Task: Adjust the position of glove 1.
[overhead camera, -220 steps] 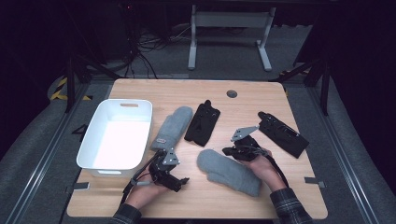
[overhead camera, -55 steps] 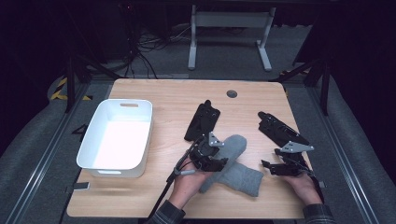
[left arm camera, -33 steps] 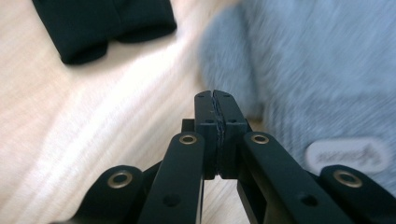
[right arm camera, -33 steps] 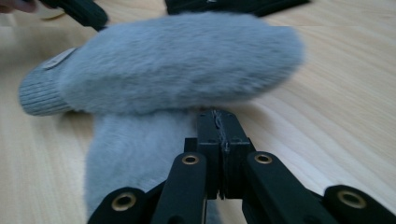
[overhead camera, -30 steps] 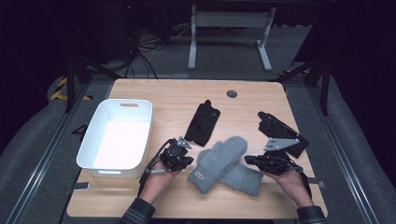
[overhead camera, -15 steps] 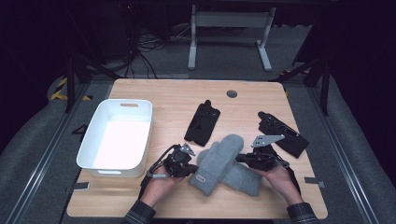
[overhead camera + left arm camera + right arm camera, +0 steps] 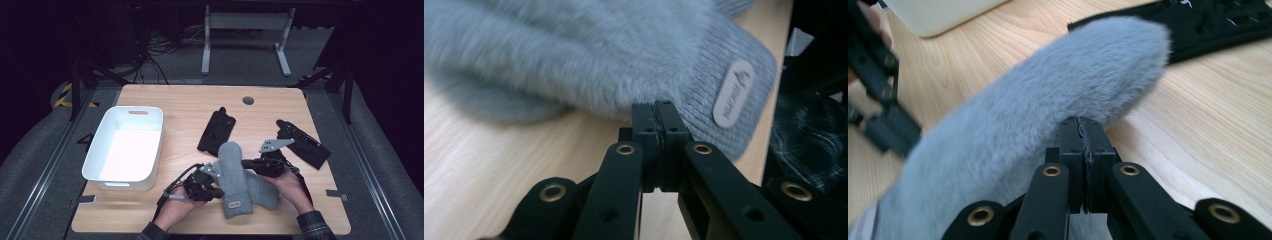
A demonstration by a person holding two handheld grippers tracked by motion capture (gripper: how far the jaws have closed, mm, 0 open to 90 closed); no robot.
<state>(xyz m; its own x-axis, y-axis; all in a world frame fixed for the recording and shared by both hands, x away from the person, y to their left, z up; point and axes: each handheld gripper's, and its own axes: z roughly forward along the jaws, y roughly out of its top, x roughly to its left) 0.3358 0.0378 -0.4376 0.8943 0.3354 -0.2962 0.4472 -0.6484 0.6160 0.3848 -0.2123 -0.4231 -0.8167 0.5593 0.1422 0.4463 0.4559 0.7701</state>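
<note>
- Grey fuzzy mitten (image 7: 231,175) lying on top, smack in the near-middle of the desk (image 7: 180,105), fingertip end pointing away toward the far edge, cuff with a little oval label (image 7: 233,204) toward the person.
- Second grey mitten (image 7: 264,192) tucked underneath it, poking out on the right side of the top mitten.
- Left tool (image 7: 218,192) right up against the left edge of the top mitten near the cuff, jaws pressed together, tips nosing into the fluff in the left gripper view; can't tell if any fabric is actually caught.
- Right tool (image 7: 245,163) touching the right edge of the same mitten, jaws pressed together too, tips just under the fur in the right gripper view.
- White tub (image 7: 102,150) well left of the mitten.
- One black glove (image 7: 216,129) just beyond the mitten's tip, another black glove (image 7: 304,142) off to the right of it, past the right hand (image 7: 294,187).
</note>
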